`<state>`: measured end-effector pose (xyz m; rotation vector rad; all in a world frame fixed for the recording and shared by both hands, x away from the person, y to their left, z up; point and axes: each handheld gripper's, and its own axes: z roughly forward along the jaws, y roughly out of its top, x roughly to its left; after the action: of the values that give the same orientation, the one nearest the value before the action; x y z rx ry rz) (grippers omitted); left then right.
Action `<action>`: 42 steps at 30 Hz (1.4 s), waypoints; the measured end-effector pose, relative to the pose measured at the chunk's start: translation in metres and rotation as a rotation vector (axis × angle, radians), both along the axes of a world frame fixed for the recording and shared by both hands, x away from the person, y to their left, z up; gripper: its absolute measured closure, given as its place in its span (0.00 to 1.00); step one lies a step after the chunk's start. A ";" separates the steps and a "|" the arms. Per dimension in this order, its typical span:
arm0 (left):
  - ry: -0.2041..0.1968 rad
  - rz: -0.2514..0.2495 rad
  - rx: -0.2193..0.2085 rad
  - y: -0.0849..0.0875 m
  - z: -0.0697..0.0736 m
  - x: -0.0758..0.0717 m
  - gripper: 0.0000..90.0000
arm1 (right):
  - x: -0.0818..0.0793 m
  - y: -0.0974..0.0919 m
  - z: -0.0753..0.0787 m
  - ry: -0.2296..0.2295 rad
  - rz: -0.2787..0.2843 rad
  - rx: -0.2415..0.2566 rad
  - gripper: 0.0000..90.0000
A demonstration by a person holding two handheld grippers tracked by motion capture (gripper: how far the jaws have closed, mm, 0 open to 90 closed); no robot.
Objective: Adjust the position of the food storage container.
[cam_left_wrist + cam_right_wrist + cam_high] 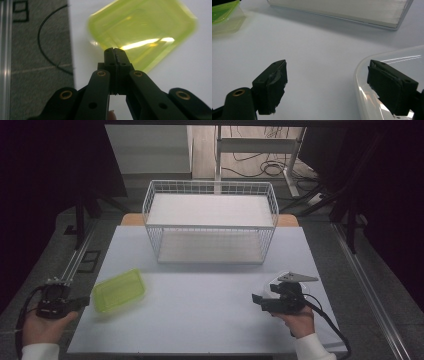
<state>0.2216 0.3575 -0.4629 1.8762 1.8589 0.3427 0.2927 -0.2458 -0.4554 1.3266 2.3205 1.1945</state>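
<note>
At the left edge of the tabletop [200, 310], the left gripper [80, 303] has its black fingers [110, 56] clenched together. In the left gripper view their tips meet at the near rim of the green lid [142, 32], a thin sheet of clear, glossy yellow-green plastic, rectangular with rounded corners; whether the rim is pinched between them cannot be told. The lid lies tilted at the tabletop's left side, near its front. Behind the middle stands a white wire basket [210, 222], box-shaped with a fine grid. On the right, the right gripper [257, 298] has its fingers [273, 86] spread wide, released; one sits over the rim of a clear plastic container [387, 82] with rounded corners.
</note>
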 end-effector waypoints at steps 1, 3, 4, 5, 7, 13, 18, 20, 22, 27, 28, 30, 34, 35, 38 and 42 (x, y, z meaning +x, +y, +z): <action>0.021 0.018 -0.007 0.007 -0.008 0.005 0.99 | 0.000 0.000 0.000 -0.003 0.000 -0.005 0.18; 0.048 0.038 -0.016 0.012 -0.018 0.011 0.99 | 0.000 0.000 0.000 -0.003 0.001 -0.008 0.18; 0.058 0.042 -0.020 0.013 -0.022 0.014 0.99 | 0.000 0.000 0.000 -0.003 0.001 -0.006 0.18; 0.065 0.045 -0.023 0.014 -0.025 0.016 0.99 | -0.001 0.000 0.000 -0.003 0.001 -0.006 0.18; 0.077 0.051 -0.024 0.015 -0.030 0.021 0.99 | -0.001 0.000 0.000 -0.002 0.002 -0.009 0.18; 0.094 0.040 -0.040 0.013 -0.037 0.034 0.99 | -0.002 -0.001 0.000 -0.006 -0.002 -0.018 0.18; 0.092 0.023 -0.048 0.010 -0.038 0.043 0.99 | -0.002 0.000 -0.001 -0.005 0.000 -0.027 0.18; 0.094 0.007 -0.051 0.005 -0.039 0.050 1.00 | -0.003 0.000 -0.001 -0.003 -0.004 -0.035 0.18; 0.094 -0.008 -0.050 0.001 -0.040 0.054 1.00 | -0.003 0.000 -0.001 -0.004 -0.006 -0.034 0.18; 0.092 -0.048 -0.052 -0.013 -0.038 0.065 1.00 | -0.003 -0.001 -0.001 -0.007 -0.008 -0.040 0.18; 0.090 -0.051 -0.053 -0.016 -0.038 0.066 1.00 | -0.004 -0.001 -0.001 -0.006 -0.008 -0.041 0.18; 0.090 -0.069 -0.052 -0.025 -0.039 0.070 1.00 | -0.003 -0.001 -0.001 -0.006 -0.005 -0.044 0.18; 0.082 -0.094 -0.053 -0.039 -0.038 0.077 1.00 | -0.003 -0.001 -0.001 -0.006 -0.006 -0.046 0.18; 0.081 -0.104 -0.050 -0.043 -0.037 0.079 1.00 | -0.004 -0.001 -0.001 -0.006 -0.008 -0.046 0.18; 0.083 -0.131 -0.042 -0.054 -0.037 0.086 1.00 | -0.004 -0.001 0.000 -0.005 -0.007 -0.045 0.18; 0.075 -0.148 -0.052 -0.066 -0.036 0.092 1.00 | -0.004 -0.001 0.000 -0.004 -0.009 -0.048 0.18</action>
<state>0.3133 0.2913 -0.4994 2.0021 1.7458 0.1743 0.2885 -0.2473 -0.4558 1.3154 2.3229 1.1309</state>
